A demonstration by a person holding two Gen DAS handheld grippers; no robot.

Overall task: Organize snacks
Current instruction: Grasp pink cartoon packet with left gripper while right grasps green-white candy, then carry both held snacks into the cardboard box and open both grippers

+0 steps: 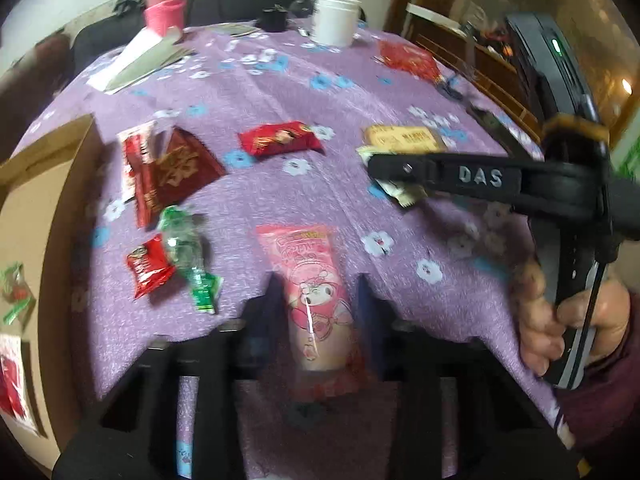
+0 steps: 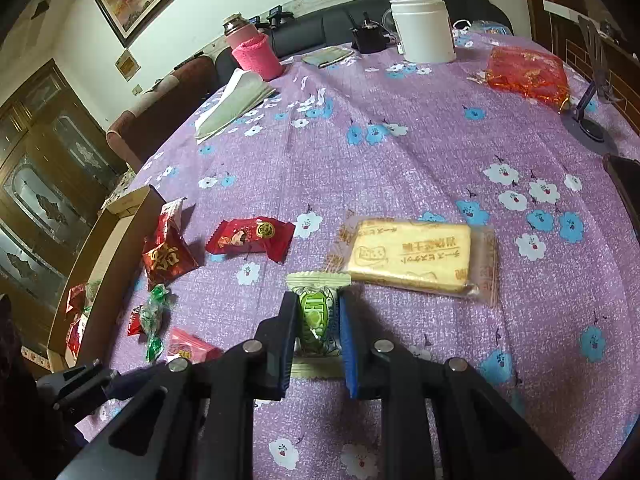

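Two grippers, each pinching one packet: left gripper [image 1: 318,300] clamps pink snack pack [image 1: 310,280], bottom centre; right gripper [image 2: 318,320] clamps green-white candy [image 2: 318,312], bottom centre.

- Left gripper [image 1: 318,296] at 6 o'clock, jaws closed on pink snack packet [image 1: 310,276].
- Right gripper [image 1: 378,170] at 3 o'clock, over wrapped biscuit [image 1: 404,138].
- Cardboard box [image 1: 36,216] at 9 o'clock.

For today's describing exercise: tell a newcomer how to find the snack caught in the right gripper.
Start at the purple flowered tablecloth and find the large yellow biscuit packet near its middle. Just in front of its near left corner, the right gripper is shut on a small sweet. It alone has a pale wrapper with a green centre.
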